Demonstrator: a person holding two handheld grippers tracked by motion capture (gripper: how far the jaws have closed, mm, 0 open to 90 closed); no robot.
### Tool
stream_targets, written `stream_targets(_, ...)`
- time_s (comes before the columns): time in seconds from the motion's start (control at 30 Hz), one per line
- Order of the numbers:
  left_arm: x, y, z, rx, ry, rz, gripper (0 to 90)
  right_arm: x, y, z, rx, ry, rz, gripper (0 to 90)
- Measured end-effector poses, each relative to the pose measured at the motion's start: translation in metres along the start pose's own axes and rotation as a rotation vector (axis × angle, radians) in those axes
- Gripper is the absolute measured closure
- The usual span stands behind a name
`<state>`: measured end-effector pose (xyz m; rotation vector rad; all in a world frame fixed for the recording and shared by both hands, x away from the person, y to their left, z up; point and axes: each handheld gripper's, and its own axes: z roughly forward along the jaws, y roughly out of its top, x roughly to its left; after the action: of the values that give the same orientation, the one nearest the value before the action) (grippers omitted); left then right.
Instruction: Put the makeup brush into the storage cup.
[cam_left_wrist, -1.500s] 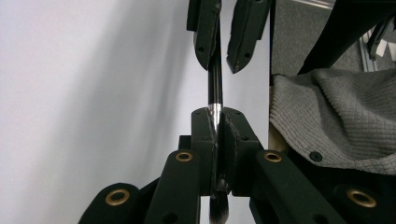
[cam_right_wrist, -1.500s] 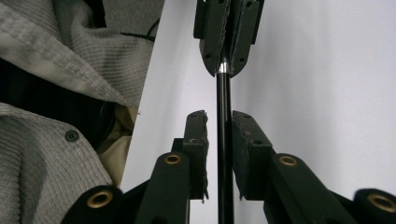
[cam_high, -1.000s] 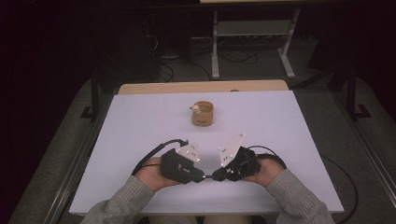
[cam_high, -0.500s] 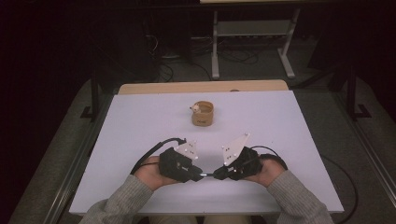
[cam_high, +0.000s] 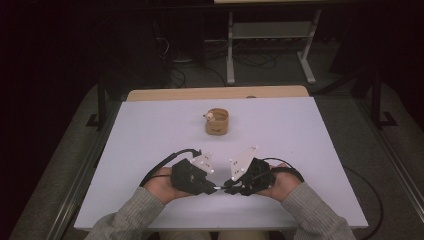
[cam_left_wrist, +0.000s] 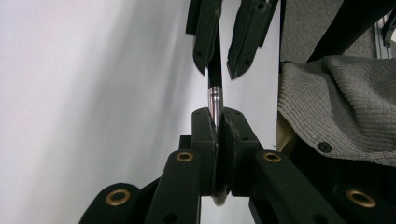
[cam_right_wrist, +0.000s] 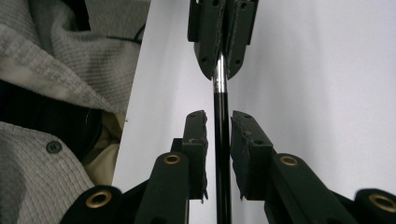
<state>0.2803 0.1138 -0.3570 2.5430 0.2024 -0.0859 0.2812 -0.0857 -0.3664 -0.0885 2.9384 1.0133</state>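
The white table (cam_high: 310, 150) carries a small tan cup (cam_high: 217, 121) well back from the person, and near the front edge the two hands meet tip to tip over the bare surface. The work in hand looks like passing a thin black pen (cam_right_wrist: 222, 140) with a silver end from one claw to the other. The left gripper (cam_left_wrist: 216, 122) is clamped tight on the silver end, its pads pressed together around it, having just been closing. The right gripper (cam_right_wrist: 219, 122) has just been opening: its pads stand a little apart on either side of the black barrel, which runs down between them without being squeezed. To do this step well, the left hand should stay still and keep its squeeze firm, since it now carries the whole pen by a short, smooth metal tip that could pivot or slip. The right claw should widen a touch more and draw straight back along the barrel, not sideways, so its pads do not drag the pen out of line or lever it loose.
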Motion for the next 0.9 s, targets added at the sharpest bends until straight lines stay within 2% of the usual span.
stream_targets(0.13, -0.001, 0.003, 0.001, 0.002, -0.003, 0.011, 83.9, -0.001, 0.007, 0.004, 0.037, 0.000, 0.000, 77.0)
stream_targets(0.2, -0.002, 0.004, 0.001, 0.009, -0.002, 0.014, 83.9, -0.001, 0.009, 0.006, 0.040, 0.008, -0.002, 81.6)
stream_targets(0.33, -0.002, 0.003, 0.001, 0.005, -0.003, 0.023, 82.9, -0.002, 0.009, 0.008, 0.041, 0.031, -0.005, 82.6)
stream_targets(0.47, -0.001, 0.000, -0.001, -0.023, -0.003, 0.012, 76.4, -0.003, 0.003, 0.006, 0.009, 0.034, 0.015, 82.7)
stream_targets(0.6, 0.001, -0.001, -0.003, -0.036, -0.028, 0.009, 81.2, -0.004, -0.005, 0.006, -0.047, 0.048, 0.033, 82.8)
stream_targets(0.7, 0.001, 0.000, -0.003, -0.026, -0.027, 0.009, 83.5, -0.004, -0.009, 0.007, -0.076, 0.053, 0.043, 82.7)
stream_targets(0.8, 0.002, -0.001, -0.001, -0.006, -0.022, 0.000, 84.0, -0.002, -0.007, 0.011, -0.053, 0.035, 0.043, 81.2)
stream_targets(0.9, 0.002, 0.000, 0.000, 0.012, -0.010, -0.012, 84.1, -0.001, -0.002, 0.015, -0.021, 0.006, 0.047, 70.4)
